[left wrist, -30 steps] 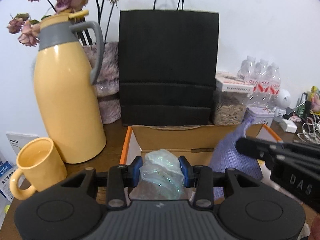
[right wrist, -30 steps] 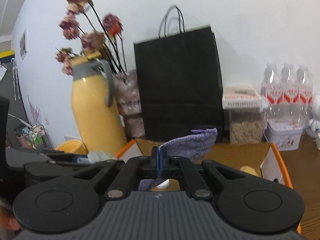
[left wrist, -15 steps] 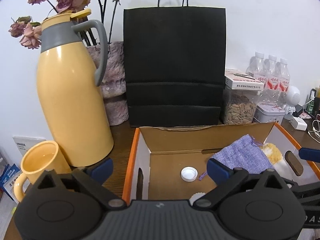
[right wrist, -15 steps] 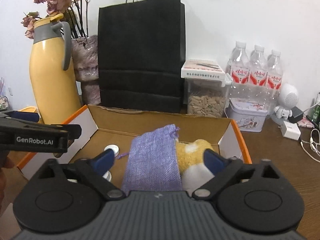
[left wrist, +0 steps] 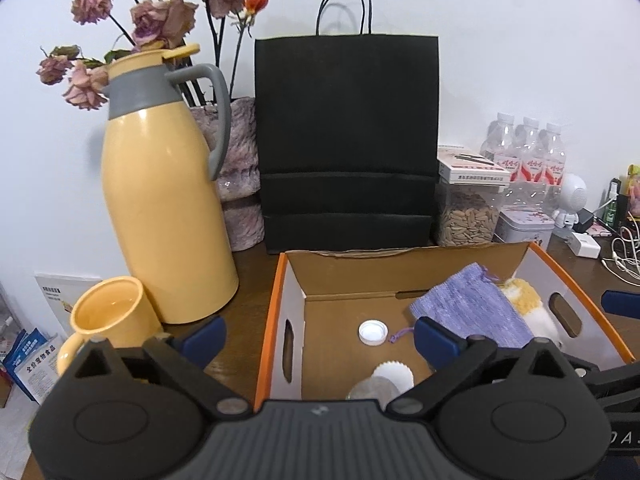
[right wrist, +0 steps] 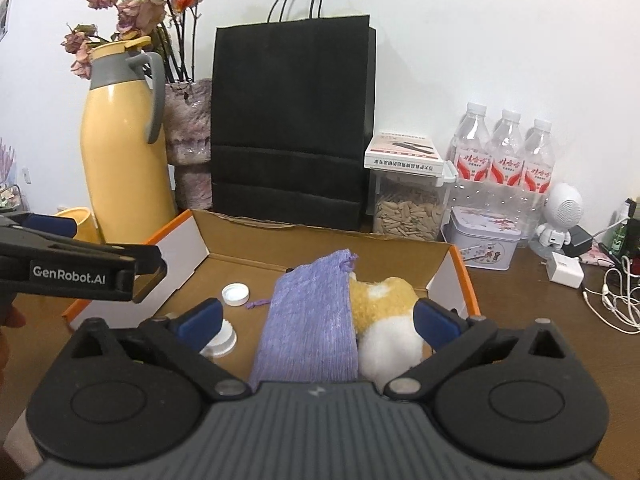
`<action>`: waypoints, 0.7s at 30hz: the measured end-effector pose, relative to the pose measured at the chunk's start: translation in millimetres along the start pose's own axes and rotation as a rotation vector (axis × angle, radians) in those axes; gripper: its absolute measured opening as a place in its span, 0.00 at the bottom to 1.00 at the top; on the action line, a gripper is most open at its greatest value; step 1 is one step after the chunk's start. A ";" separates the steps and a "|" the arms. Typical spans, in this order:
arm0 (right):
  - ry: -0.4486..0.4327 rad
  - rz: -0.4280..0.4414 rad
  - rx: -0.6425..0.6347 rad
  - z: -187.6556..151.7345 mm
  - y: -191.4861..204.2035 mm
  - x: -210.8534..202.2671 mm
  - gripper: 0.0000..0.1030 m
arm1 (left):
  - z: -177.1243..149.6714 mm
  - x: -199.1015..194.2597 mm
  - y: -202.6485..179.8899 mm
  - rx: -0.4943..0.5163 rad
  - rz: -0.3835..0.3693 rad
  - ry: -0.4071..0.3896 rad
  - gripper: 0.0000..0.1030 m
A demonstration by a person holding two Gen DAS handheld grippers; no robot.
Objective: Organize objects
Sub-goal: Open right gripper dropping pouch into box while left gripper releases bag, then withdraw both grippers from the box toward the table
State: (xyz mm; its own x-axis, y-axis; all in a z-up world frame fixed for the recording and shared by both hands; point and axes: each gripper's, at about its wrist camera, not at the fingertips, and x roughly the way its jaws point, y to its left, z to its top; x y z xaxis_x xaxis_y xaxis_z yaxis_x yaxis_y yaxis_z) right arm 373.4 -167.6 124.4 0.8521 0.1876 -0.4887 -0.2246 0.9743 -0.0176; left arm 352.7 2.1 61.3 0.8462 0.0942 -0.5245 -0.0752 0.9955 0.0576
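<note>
Over box (right wrist: 452, 280): both hand-held grippers agape

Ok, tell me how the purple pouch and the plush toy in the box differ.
The purple pouch is flat, ribbed fabric; the plush toy is rounded and fluffy. The pouch is one colour, purple, with a drawstring at its far end; the toy is yellow-orange and white. The pouch lies left of the toy and overlaps its edge. Both are soft and rest inside the cardboard box, toward its right side.
</note>
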 end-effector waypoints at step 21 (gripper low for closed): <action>-0.012 0.024 -0.033 -43.9 37.1 -108.0 1.00 | -58.2 -111.6 20.0 -0.011 0.026 0.006 0.98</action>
State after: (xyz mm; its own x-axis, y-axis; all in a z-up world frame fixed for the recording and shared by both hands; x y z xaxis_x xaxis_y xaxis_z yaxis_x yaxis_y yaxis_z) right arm 252.3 -157.1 138.3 0.8518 0.2129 -0.4787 -0.2607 0.9648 -0.0349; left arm 226.0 12.0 71.5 0.8406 0.1206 -0.5281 -0.1032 0.9927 0.0624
